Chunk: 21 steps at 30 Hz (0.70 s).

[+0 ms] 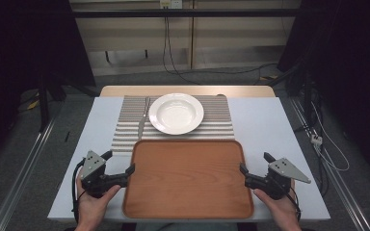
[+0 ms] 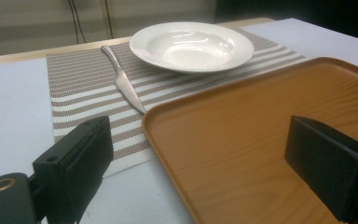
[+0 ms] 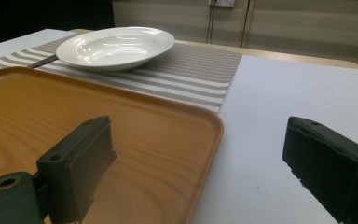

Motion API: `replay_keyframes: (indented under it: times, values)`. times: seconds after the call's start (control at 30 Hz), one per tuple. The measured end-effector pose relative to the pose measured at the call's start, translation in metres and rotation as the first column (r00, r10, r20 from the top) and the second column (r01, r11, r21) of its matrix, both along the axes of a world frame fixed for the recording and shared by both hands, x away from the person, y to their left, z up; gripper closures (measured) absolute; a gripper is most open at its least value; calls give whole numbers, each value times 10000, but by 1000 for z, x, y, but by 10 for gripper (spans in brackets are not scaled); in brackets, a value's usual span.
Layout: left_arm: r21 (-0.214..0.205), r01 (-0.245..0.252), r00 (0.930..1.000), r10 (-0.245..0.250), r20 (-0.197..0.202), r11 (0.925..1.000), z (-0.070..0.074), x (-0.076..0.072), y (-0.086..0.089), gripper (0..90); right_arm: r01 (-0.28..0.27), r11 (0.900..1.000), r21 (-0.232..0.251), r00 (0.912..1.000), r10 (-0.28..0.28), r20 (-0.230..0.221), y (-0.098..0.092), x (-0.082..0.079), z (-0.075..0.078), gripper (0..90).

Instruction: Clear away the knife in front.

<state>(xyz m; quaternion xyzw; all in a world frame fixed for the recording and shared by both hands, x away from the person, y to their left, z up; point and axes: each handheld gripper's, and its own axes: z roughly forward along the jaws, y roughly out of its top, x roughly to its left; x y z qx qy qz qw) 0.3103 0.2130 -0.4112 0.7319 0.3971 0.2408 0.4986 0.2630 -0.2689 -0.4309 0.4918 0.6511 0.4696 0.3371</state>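
A brown wooden tray (image 1: pixel 188 185) lies bare at the near middle of the white table. My left gripper (image 1: pixel 119 162) stands open astride the tray's left rim (image 2: pixel 168 154), one jaw outside over the table, the other over the tray's floor. My right gripper (image 1: pixel 256 162) is open astride the right rim (image 3: pixel 214 135) in the same way. In both gripper views the pads stand well clear of the rim. Behind the tray a white deep plate (image 1: pixel 176 113) sits on a striped placemat (image 1: pixel 217 122), with a table knife (image 1: pixel 142 120) to its left.
The white table top (image 1: pixel 265 125) has bare strips to either side of the tray and mat. A wooden table edge (image 1: pixel 188 90) runs behind the mat. Cables hang at the back wall and lie on the floor at the right.
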Motion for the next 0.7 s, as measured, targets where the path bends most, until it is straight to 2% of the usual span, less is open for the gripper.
replay_keyframes:
  times: [0.1,0.23,0.33,0.4,0.5,0.67,0.7]
  values:
    - [6,-53,10000,53,-76,10000,0,1,0,79,77,9999,142,9999,-75,-83,0,2,-1,83]
    - [61,63,9999,-62,-102,10000,2,3,-1,79,72,10000,33,9999,-71,-104,1,2,-1,83]
    - [203,232,9997,-231,-39,9995,8,6,-5,79,74,10000,-27,9999,-74,-76,1,2,-1,84]
    - [491,354,9994,-356,20,9982,12,8,-6,79,84,9999,-59,9999,-85,-107,1,2,-1,84]
    - [408,412,9988,-401,-269,9983,17,11,-8,83,66,10000,-60,9999,-66,-94,1,2,0,86]
    - [471,332,9988,-315,-363,9983,21,20,-10,95,37,9999,-98,9999,-38,-161,2,3,-1,88]
    - [174,346,9972,-334,-672,9992,22,27,-9,93,22,10000,-88,9999,-23,-158,2,3,-1,88]
